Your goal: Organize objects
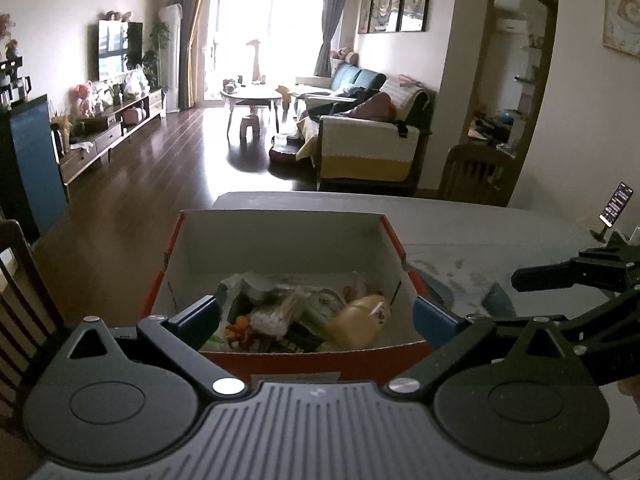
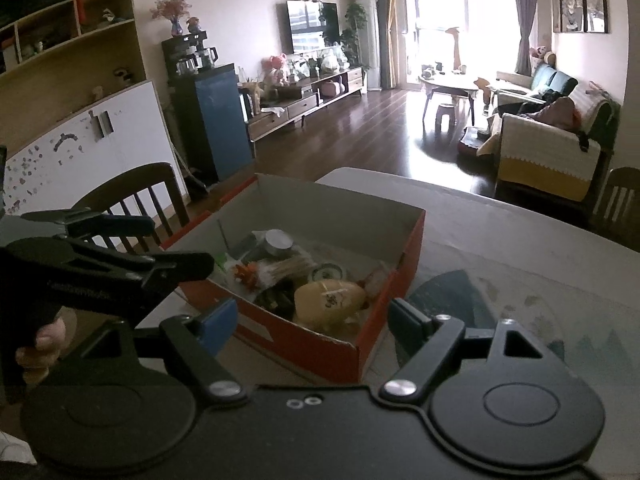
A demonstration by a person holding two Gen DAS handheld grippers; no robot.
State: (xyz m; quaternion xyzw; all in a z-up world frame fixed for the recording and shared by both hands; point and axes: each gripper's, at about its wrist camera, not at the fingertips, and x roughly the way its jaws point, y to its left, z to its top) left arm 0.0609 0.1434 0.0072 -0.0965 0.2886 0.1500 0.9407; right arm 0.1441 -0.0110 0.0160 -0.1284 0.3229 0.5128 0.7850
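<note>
A red cardboard box sits open on the grey bench, filling the lower middle of the left wrist view and holding a jumble of small things: a yellow pouch with dark lettering at the lower right of the pile, a grey tin toward the far side, a bundle of pale sticks and an orange scrap nearer the left wall. The left tongs hang over the box's near wall, spread wide and gripping nothing, their blue pads framing the contents. The right tongs are likewise spread wide and empty, poised at the box's near right corner (their left pad sits in front of the red wall). A phone leans on a stand at the right edge of the left wrist view. A dark wooden chair stands just beyond the bench at the left of the right wrist view, and a sofa lies farther back.
</note>
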